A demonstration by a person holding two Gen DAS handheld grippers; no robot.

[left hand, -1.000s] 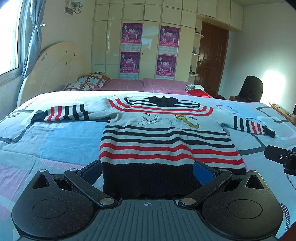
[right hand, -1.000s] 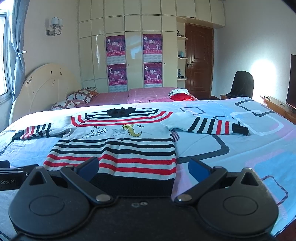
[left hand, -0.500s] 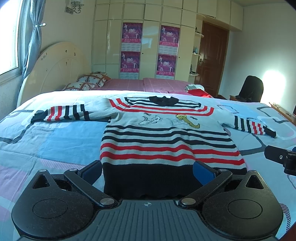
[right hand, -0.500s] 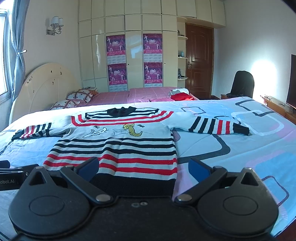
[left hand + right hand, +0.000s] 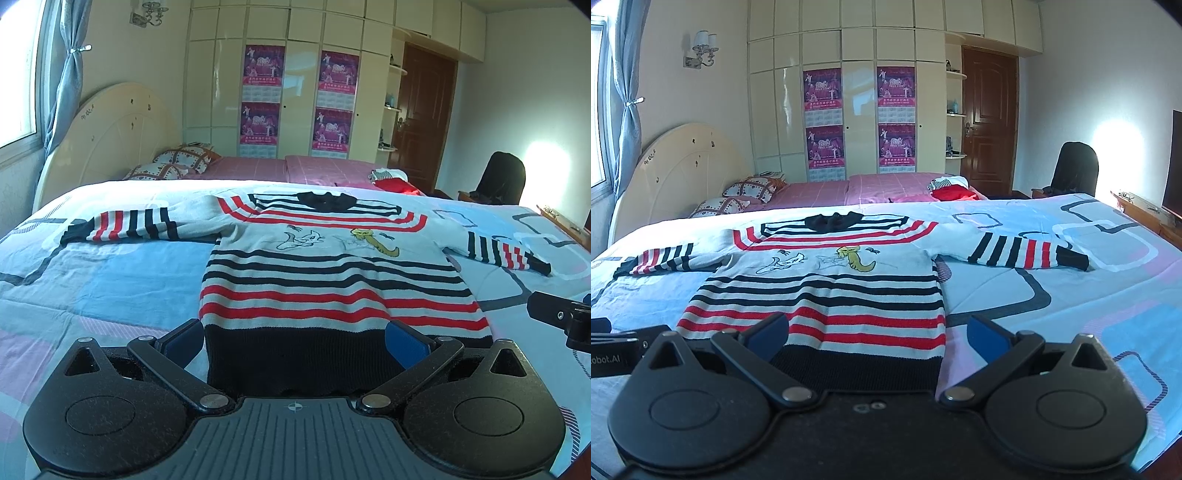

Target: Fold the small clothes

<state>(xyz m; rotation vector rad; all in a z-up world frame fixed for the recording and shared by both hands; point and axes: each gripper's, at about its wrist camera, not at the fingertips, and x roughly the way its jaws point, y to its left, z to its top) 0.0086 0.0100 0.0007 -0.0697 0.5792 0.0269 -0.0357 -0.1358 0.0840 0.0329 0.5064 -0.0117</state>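
Observation:
A small striped sweater (image 5: 332,273) (image 5: 827,295) lies flat and face up on the bed, sleeves spread to both sides, dark hem nearest me. My left gripper (image 5: 295,341) is open over the hem's left part, its blue pads (image 5: 406,338) either side of the dark band. Over the hem's right corner my right gripper (image 5: 877,338) hovers open, holding nothing. The left sleeve (image 5: 122,223) and right sleeve (image 5: 1023,253) lie stretched out.
The bed sheet (image 5: 92,280) is blue and pink with grey outlines. Pillows (image 5: 177,164) and a headboard (image 5: 110,136) are at the far left. Red clothes (image 5: 951,192) lie on a pink bed behind. A chair (image 5: 1075,168) and a wooden shelf (image 5: 1145,210) stand at the right.
Both grippers have crept slightly forward toward the sweater's hem; the sweater has not moved and both stay open.

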